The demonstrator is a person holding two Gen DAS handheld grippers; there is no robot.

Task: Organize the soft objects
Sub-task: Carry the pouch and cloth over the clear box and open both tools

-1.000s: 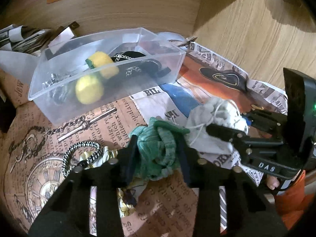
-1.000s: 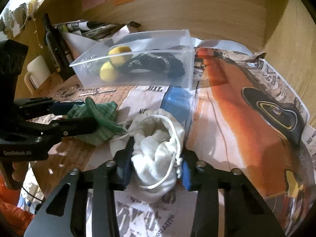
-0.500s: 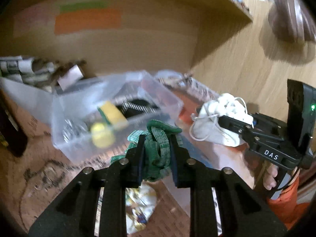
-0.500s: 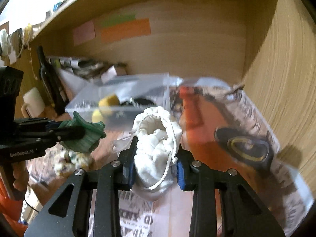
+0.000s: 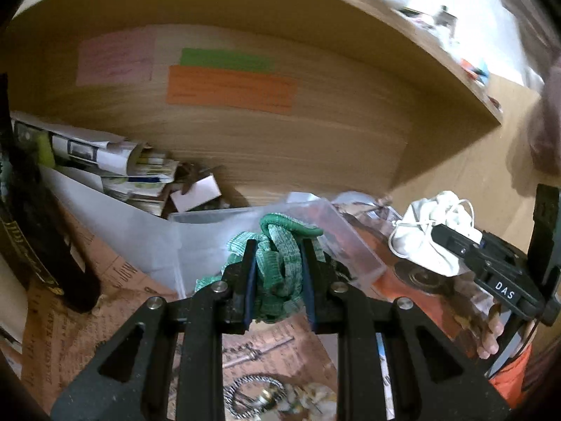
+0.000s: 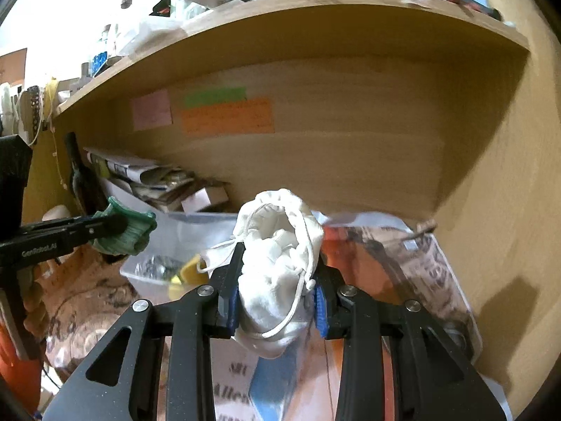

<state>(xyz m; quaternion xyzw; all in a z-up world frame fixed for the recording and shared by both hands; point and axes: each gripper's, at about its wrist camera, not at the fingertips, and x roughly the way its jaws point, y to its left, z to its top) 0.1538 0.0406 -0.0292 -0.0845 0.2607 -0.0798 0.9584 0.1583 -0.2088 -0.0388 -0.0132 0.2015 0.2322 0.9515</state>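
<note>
My left gripper (image 5: pixel 277 256) is shut on a crumpled green knit cloth (image 5: pixel 280 273) and holds it in the air in front of the clear plastic bin (image 5: pixel 210 238). My right gripper (image 6: pixel 277 263) is shut on a white drawstring pouch (image 6: pixel 277 263), also lifted off the table. The pouch also shows at the right of the left wrist view (image 5: pixel 431 238). The green cloth shows at the left of the right wrist view (image 6: pixel 126 231). The bin (image 6: pixel 168 263) holds yellow soft items (image 6: pixel 189 273); the rest of its contents is hidden.
A dark bottle (image 5: pixel 38 231) stands at the left. Rolled papers (image 5: pixel 115 165) and a small box (image 5: pixel 196 193) lie at the back wall. A braided cord (image 5: pixel 252 393) lies on the printed paper (image 5: pixel 87 315) below. A wooden shelf (image 6: pixel 315 21) overhangs.
Both grippers have risen from the table with their loads, the green cloth and the white pouch, and now tilt up toward the back wall; the bin sits lower in both views.
</note>
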